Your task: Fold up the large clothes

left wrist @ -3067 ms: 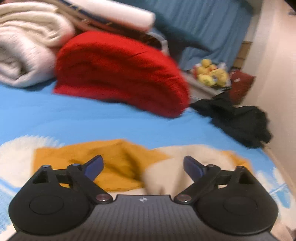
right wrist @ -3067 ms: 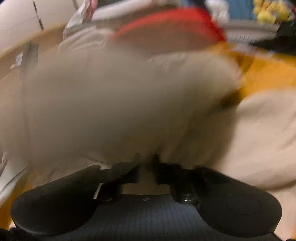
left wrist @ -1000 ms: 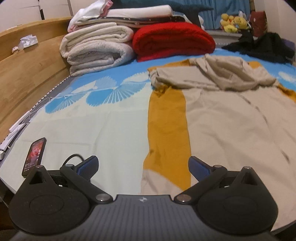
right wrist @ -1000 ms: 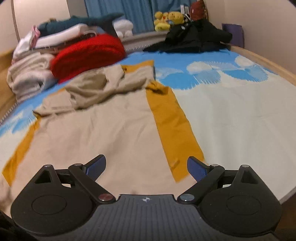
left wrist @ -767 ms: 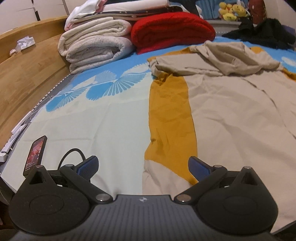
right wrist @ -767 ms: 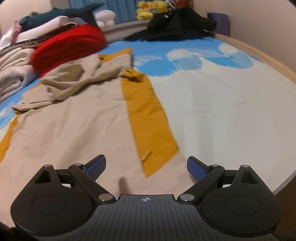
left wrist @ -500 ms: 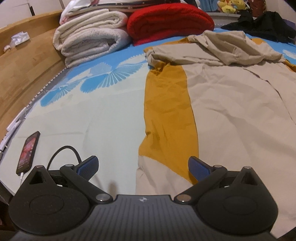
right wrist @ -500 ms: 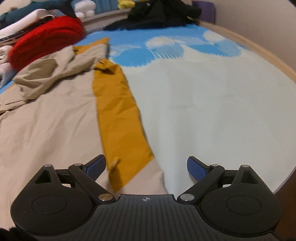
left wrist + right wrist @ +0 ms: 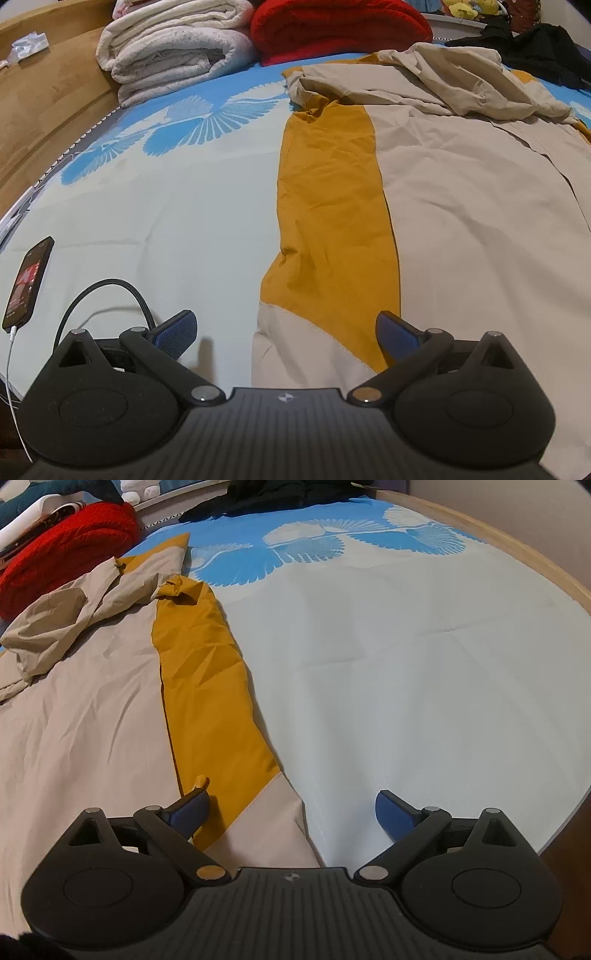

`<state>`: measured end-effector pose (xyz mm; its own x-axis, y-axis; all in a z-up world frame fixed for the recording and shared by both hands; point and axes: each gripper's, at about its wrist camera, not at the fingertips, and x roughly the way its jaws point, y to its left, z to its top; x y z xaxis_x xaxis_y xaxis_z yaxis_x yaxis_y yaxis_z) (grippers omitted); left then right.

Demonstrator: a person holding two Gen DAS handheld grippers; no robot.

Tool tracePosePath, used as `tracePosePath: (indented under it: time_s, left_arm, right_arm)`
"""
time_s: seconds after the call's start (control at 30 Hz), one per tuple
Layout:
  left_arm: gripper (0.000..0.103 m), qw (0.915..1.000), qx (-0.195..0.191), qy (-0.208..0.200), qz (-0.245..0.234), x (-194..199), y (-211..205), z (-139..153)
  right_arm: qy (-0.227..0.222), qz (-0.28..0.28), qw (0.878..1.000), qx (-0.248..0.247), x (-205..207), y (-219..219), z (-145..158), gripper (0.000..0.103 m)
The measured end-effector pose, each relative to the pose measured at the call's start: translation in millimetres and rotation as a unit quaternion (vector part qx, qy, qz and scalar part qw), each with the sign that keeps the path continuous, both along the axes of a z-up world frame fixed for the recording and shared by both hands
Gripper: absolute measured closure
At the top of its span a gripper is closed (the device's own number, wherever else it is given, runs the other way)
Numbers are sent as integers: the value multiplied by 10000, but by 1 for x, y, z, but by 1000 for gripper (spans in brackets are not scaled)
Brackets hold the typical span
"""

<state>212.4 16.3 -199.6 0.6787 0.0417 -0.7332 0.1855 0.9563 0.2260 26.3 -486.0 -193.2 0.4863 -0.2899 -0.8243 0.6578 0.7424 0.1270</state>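
A large beige garment with mustard-yellow side panels (image 9: 461, 206) lies spread flat on the bed, its top part bunched in a heap at the far end (image 9: 436, 74). My left gripper (image 9: 286, 330) is open and empty, low over the garment's near left corner. In the right wrist view the same garment (image 9: 85, 709) fills the left half, and my right gripper (image 9: 291, 808) is open and empty over its near right corner, the beige hem between the fingers.
A phone (image 9: 27, 282) on a charging cable lies at the bed's near left edge. Folded white blankets (image 9: 173, 48) and a red blanket (image 9: 340, 26) are stacked at the far end, with dark clothes (image 9: 546, 48) beyond. A wooden bed frame (image 9: 517, 550) rims the mattress.
Both grippers have dropped lower and closer to the garment's near hem corners; the left shifted right, the right shifted right toward the yellow panel. Both stayed open.
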Motion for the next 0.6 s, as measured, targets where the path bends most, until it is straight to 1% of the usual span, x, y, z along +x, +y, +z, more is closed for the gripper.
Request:
tracePosePath:
  time_s: [0.23,0.43,0.6]
  left_arm:
    - [0,9993,-294,165,148,1,6,-1]
    - [0,9997,-202,117,110,-4,3,-1]
    - [0,9995,-247,188,101,-7,3,0]
  right_arm:
    - [31,79,10000,13,-2,2,-1,5]
    - [49,136,9999,40,-4,5,0,5]
    - [54,227,9996,166,-8,6,2,5]
